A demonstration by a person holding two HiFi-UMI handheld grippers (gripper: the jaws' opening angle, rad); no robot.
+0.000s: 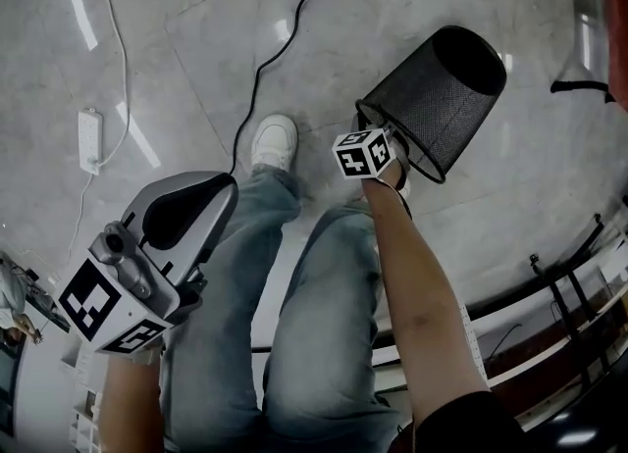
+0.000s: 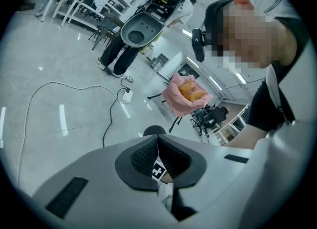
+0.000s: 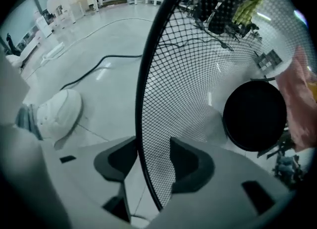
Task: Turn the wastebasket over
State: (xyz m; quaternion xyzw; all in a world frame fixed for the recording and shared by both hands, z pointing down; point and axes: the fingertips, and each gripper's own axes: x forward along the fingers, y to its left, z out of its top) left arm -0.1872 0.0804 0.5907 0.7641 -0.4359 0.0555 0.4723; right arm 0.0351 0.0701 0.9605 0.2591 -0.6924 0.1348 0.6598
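Right gripper (image 3: 153, 161) points down, jaws parted, with the wastebasket (image 3: 198, 74) rim (image 3: 141, 124) running between them (loose, a gap on the mesh side). The basket tilts away, mouth toward the jaws, solid base (image 3: 254, 115) farthest out. Left gripper (image 2: 157, 158) is closed on nothing.

No legible text, brand name, number or label appears in any view. The only printed signs are black-and-white square coded markers. They stand on the cube (image 1: 103, 304) of the left hand-held gripper (image 2: 158, 146) and on the cube (image 1: 363, 154) of the right hand-held gripper (image 3: 153, 149). They show patterns only, no characters.
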